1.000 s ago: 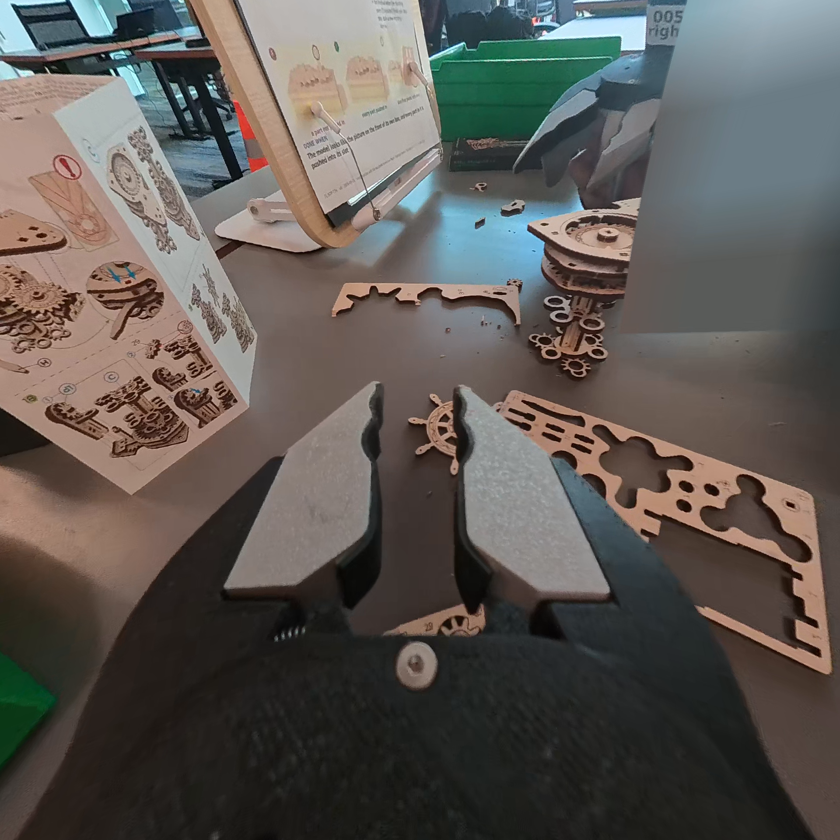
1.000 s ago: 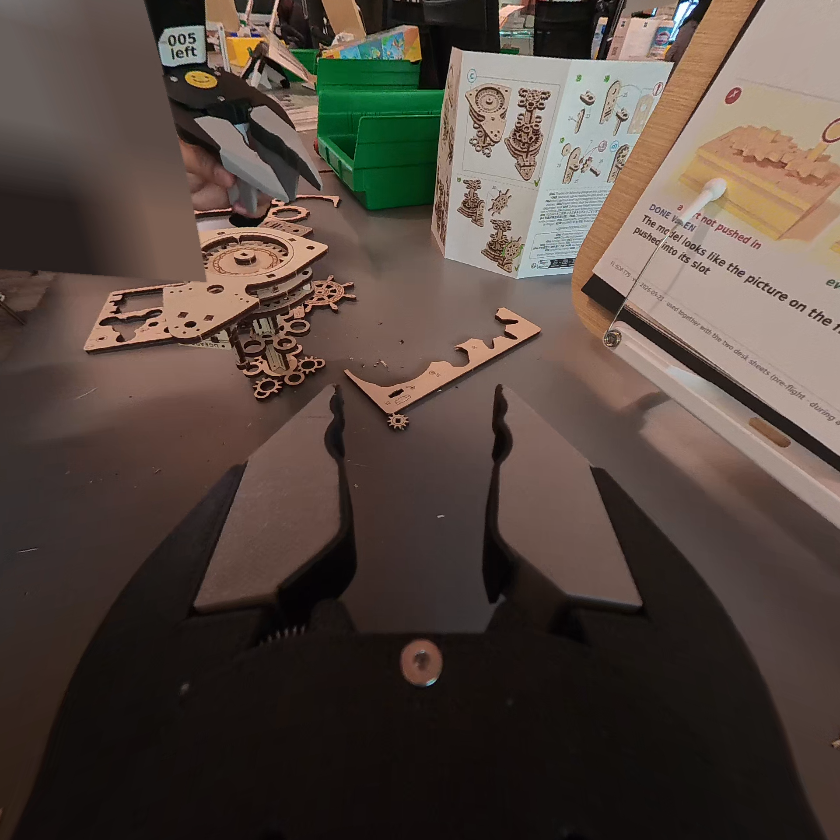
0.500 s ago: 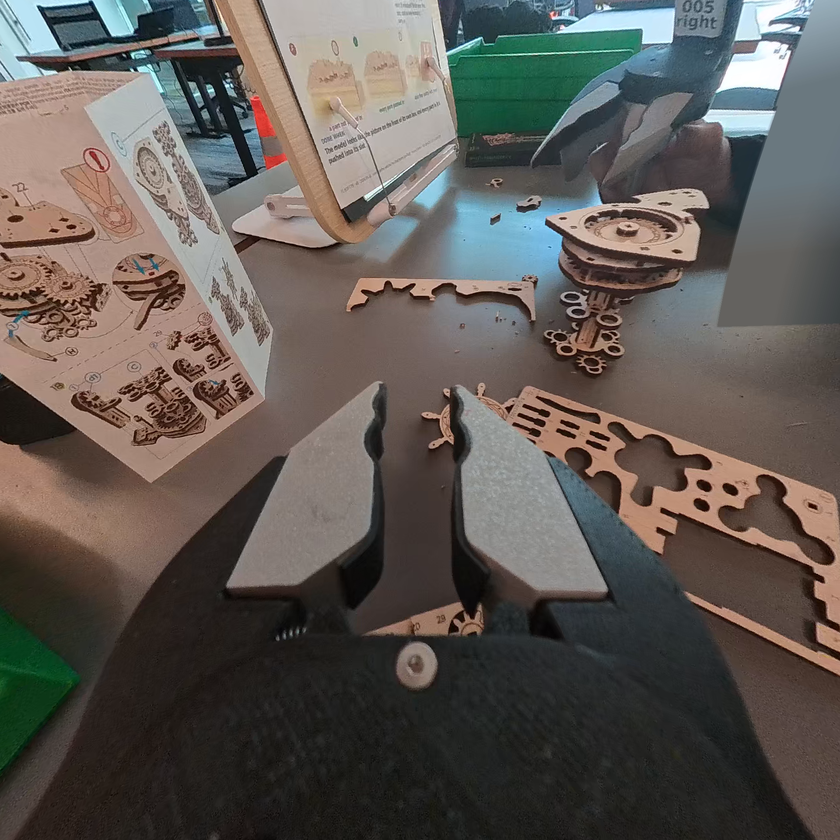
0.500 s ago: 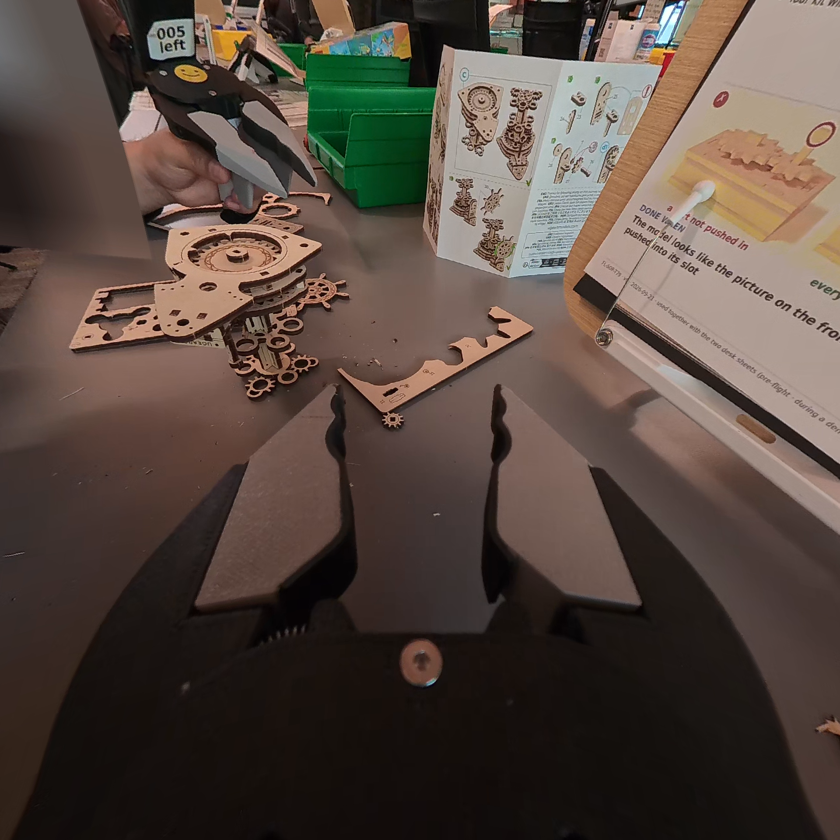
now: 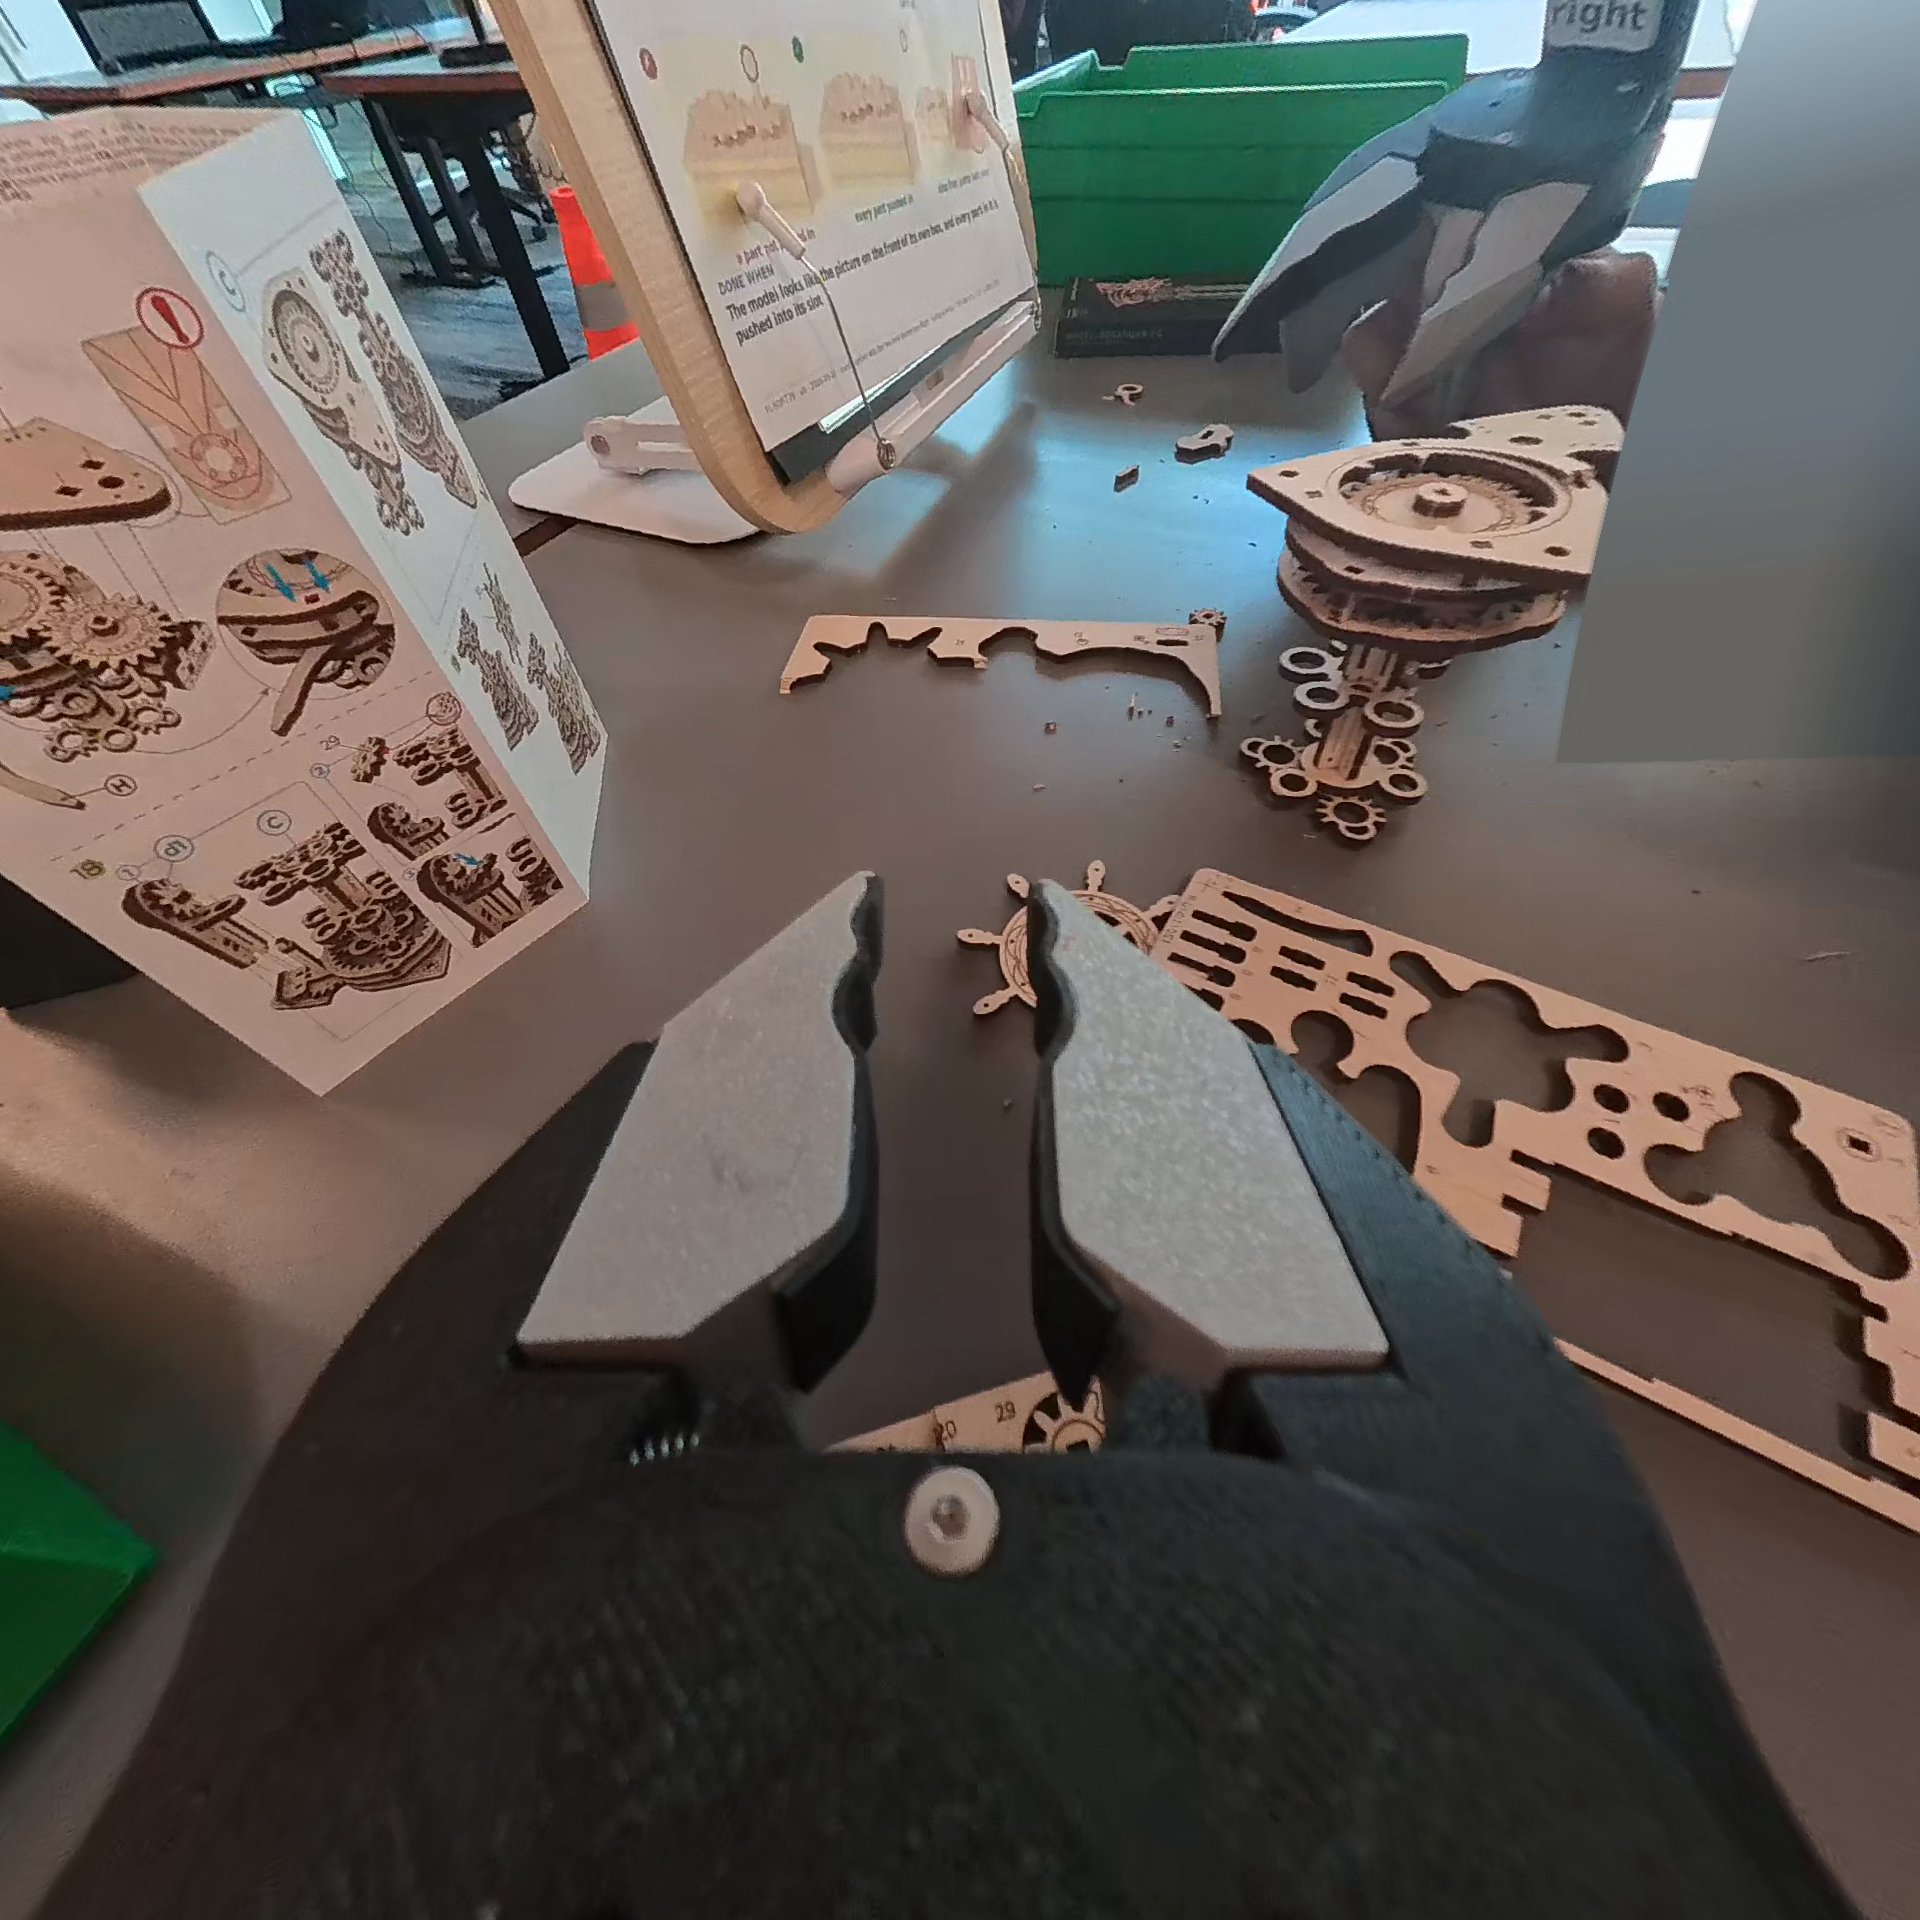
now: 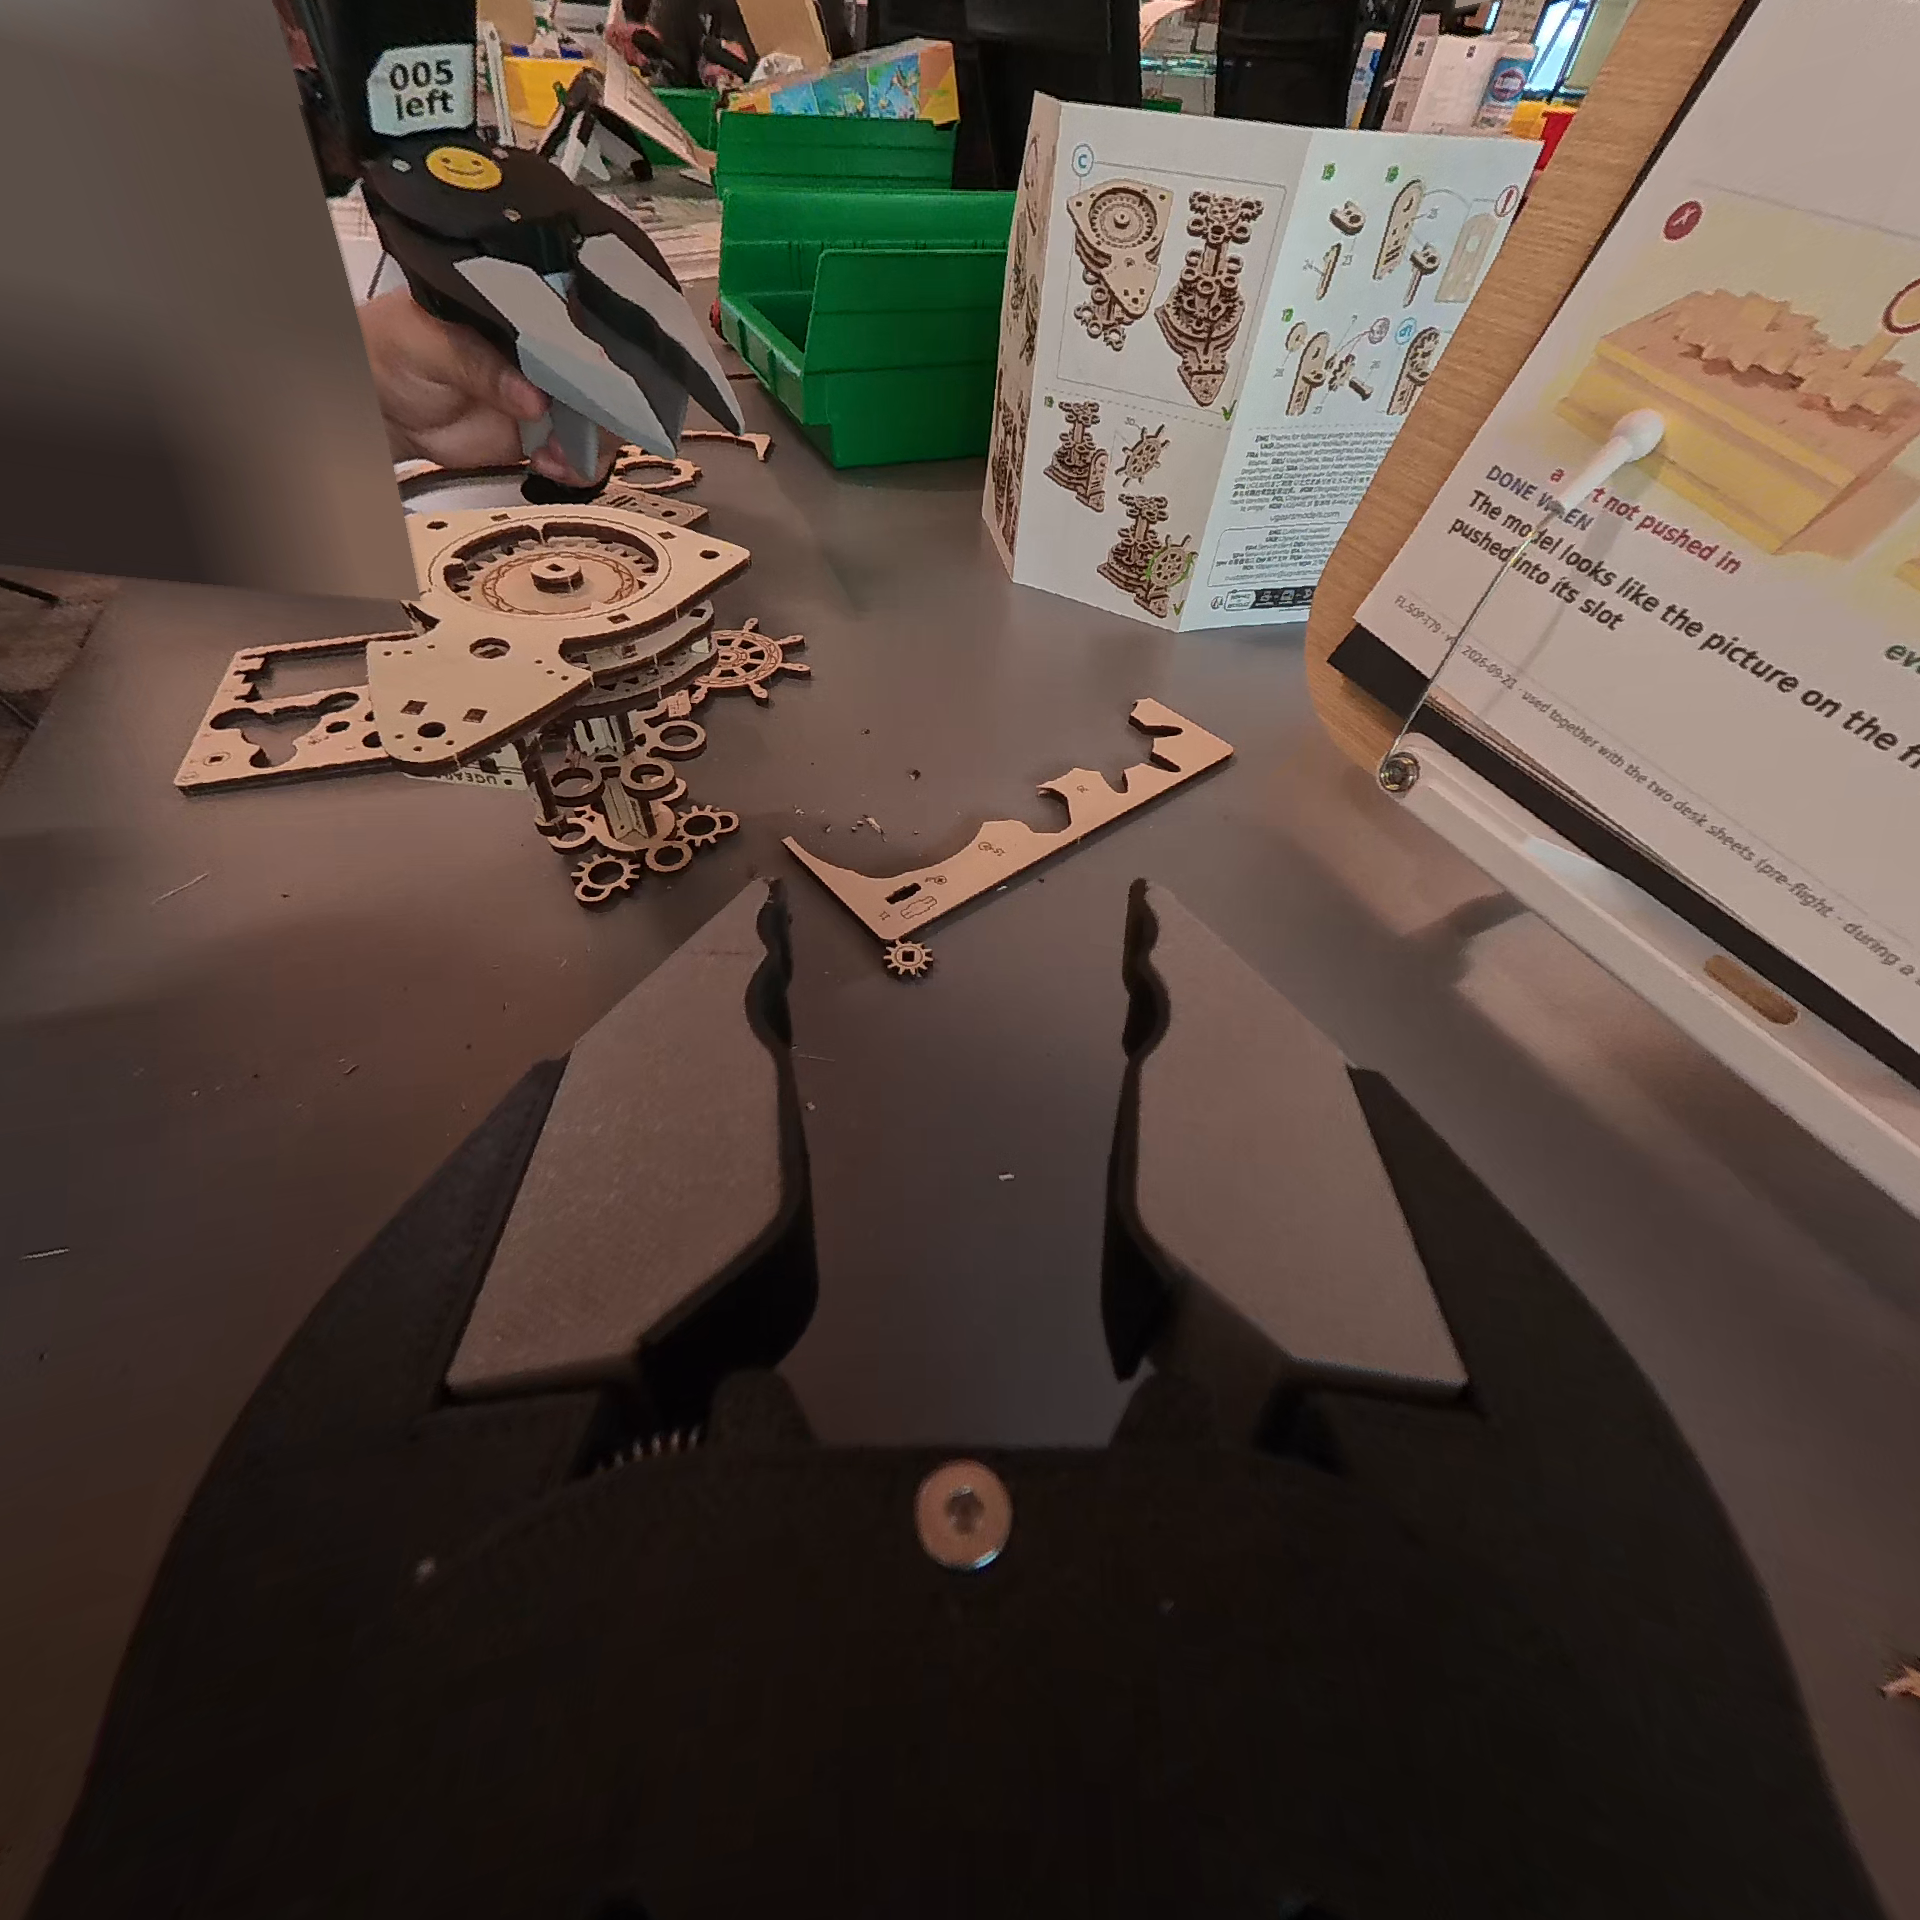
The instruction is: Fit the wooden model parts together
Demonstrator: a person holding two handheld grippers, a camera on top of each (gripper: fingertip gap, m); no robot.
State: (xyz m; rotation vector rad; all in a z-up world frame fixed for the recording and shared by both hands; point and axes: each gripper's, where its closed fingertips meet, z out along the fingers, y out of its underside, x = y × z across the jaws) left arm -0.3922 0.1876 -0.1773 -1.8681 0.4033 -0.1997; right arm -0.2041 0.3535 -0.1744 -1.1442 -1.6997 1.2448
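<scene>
Grey table (image 6: 312, 1039), scattered wooden parts (image 6: 1018, 831), left gripper (image 5: 951, 904) narrow, right gripper (image 6: 951, 894) wide, both empty.

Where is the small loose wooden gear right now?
In the right wrist view, the small gear lies on the table just ahead of the open right gripper, touching the offcut strip.

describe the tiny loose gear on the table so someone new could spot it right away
Start at the wood-framed instruction stand and look to the long offcut strip with a wavy edge, lying flat on the grey table. At the strip's pointed corner, just ahead of the open right gripper, sits the small gear. It alone lies single, with a square centre hole.
</scene>
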